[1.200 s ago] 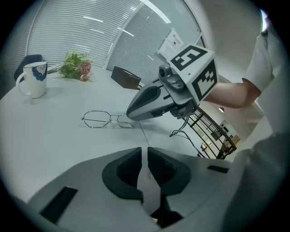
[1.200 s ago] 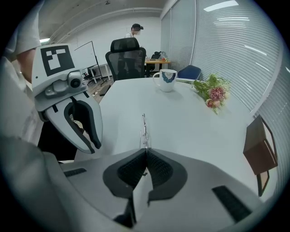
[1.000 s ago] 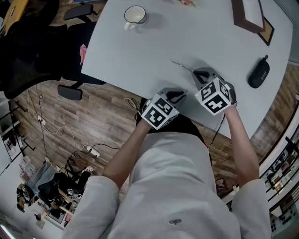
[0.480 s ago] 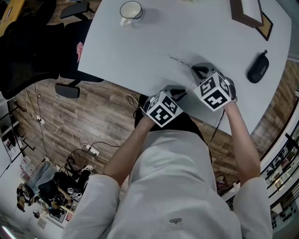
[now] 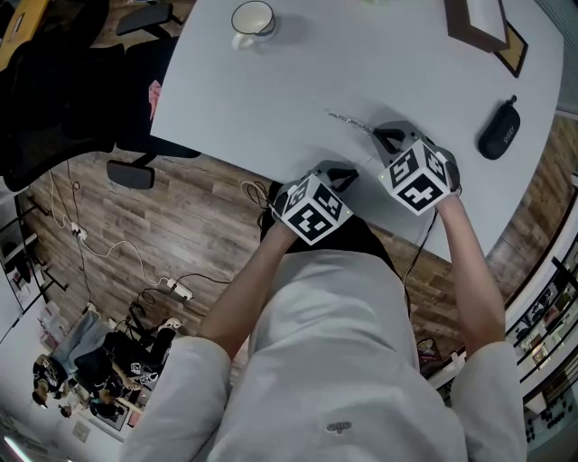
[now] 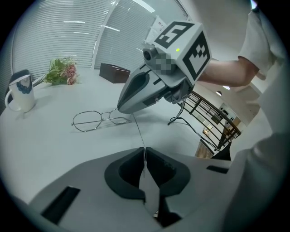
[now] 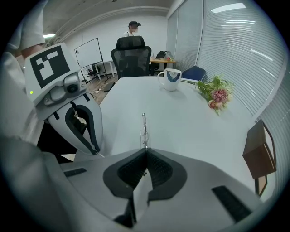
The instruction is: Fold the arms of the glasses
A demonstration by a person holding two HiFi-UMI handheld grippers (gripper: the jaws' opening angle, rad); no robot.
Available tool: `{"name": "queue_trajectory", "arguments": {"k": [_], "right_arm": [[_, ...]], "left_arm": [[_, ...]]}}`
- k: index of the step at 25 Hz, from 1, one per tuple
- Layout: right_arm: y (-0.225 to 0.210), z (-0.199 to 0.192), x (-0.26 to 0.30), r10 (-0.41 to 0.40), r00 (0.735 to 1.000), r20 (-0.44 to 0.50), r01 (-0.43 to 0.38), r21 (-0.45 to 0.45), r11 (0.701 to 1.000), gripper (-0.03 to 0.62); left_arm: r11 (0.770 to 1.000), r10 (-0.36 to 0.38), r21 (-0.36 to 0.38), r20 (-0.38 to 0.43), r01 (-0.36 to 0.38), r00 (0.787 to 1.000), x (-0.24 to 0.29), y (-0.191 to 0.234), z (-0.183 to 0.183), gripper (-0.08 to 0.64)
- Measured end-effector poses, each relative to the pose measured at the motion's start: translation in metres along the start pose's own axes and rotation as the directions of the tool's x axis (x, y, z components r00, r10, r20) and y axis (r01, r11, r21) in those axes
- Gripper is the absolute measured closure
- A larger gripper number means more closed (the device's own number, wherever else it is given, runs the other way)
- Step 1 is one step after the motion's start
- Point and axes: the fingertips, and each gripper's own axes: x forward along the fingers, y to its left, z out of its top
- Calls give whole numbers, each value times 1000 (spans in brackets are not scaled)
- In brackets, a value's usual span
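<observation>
**A:** How far along is the folding?

**B:** By my reading, barely begun. The wire-rimmed glasses (image 6: 97,120) lie on the white table (image 5: 271,90) near its front edge, lenses flat. One temple arm (image 6: 138,133) runs straight out from the frame towards the person, so it isn't swung in yet.

**A:** And the grippers?

**B:** The left gripper (image 6: 145,152) has its jaws pressed together on the tip of that temple arm. The right gripper (image 7: 145,152) is clamped on the frame's near end, close to the hinge, and the glasses stick out edge-on beyond its jaws. It's a hold-and-swing setup — the fold itself is left to do. I can't make out the second arm.

**A:** Anything changed since half a second ago?

**B:** Hardly. The mug (image 5: 253,18), the dark glasses case (image 5: 498,133) and the glasses sit where they were. Both grips look the same — the left gripper has shifted only a touch.
</observation>
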Motion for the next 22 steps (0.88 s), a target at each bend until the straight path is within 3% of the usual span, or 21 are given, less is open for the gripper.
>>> {"name": "queue_trajectory", "arguments": {"k": [22], "right_arm": [[17, -9, -7, 72, 997, -41, -75, -75, 994, 586]], "left_arm": [[996, 76, 50, 4, -76, 997, -18, 25, 5, 528]]}}
